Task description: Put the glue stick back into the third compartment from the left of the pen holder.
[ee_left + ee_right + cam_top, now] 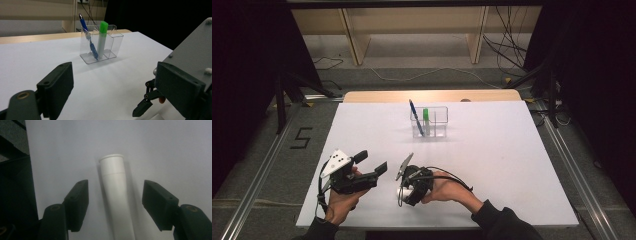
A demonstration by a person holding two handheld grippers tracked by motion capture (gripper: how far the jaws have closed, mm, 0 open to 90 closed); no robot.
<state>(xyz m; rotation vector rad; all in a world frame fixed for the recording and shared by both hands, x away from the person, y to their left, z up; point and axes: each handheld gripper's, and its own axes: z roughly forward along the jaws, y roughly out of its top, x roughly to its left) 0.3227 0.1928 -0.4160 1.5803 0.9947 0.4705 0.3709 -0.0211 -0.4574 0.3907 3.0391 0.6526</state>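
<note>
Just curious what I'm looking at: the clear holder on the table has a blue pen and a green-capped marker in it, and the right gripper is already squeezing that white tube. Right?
Not quite. In the right gripper view, the white tube lies on the table between the right gripper's jaws, with a gap on each side, so it is not squeezed yet. The clear holder does hold the blue pen and green-capped marker.

Two forearms in dark sleeves reach in from the near edge, each hand gripping a tool: the left gripper (373, 163) is held level, jaws spread wide and pointing away; the right gripper (404, 191) tips steeply downward close beside it, its jaws parted, pads touching nothing
</note>
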